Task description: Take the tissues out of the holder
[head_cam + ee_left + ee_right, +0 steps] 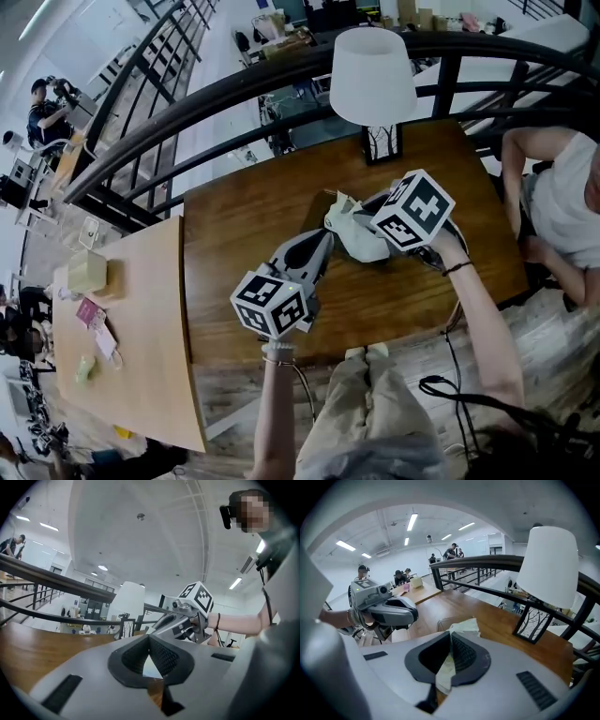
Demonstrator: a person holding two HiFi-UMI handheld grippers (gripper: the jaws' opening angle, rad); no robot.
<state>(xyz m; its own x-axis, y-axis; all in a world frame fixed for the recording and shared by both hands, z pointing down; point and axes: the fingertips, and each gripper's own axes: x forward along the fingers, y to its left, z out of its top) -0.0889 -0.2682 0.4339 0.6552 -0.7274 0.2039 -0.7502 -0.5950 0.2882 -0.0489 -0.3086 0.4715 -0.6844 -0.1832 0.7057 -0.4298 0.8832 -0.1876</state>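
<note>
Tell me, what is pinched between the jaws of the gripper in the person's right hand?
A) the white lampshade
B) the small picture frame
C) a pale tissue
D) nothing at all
C: in the right gripper view, the right gripper has its jaws closed on a pale tissue, which sticks out above and below the pads.
</note>
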